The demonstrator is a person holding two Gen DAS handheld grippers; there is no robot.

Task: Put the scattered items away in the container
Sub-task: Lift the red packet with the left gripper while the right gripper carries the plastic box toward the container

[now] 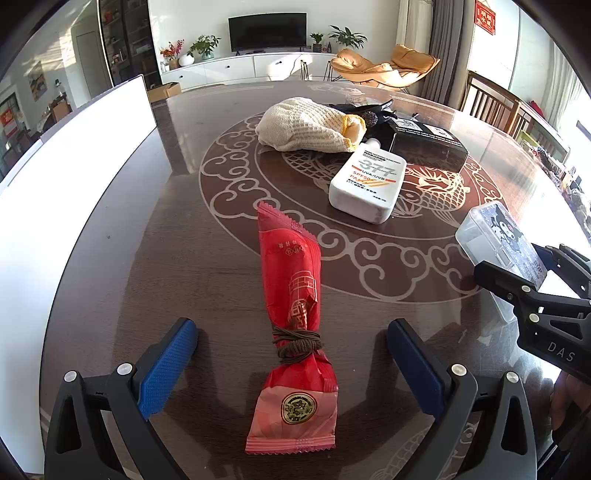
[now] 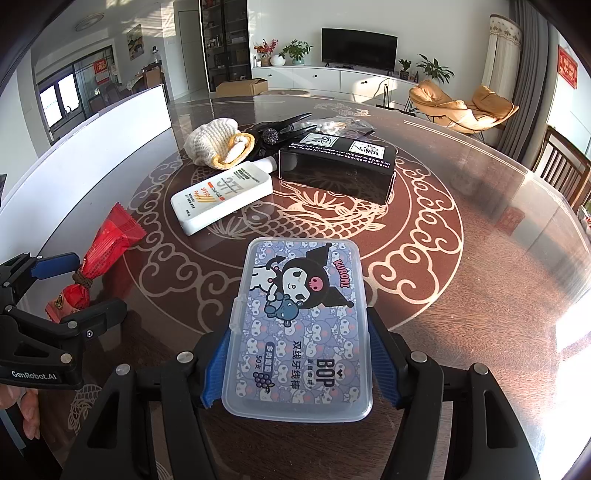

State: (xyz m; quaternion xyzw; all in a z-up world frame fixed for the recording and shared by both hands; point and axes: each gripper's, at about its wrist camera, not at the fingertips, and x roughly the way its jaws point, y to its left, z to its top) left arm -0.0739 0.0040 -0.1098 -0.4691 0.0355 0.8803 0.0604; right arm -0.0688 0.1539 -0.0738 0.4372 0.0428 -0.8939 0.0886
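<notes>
Look past your table [image 1: 177, 258] of dark wood with its pale fish-and-cloud pattern: at 12 o'clock a dark television [image 1: 267, 31] stands on a long white cabinet [image 1: 255, 68]. At about 11 o'clock on that cabinet you see a red-flowered plant [image 1: 171, 51] and a green potted plant [image 1: 204, 46]. At 1 o'clock sit two tan lounge chairs [image 1: 384, 66]. At 2 o'clock a wooden dining chair [image 1: 491, 101] touches the table's edge, with a red wall hanging [image 1: 485, 16] above it.

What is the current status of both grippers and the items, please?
Left gripper open astride red packet. Right gripper fingers against floss box. Sunscreen, glove, black box still scattered.
</notes>
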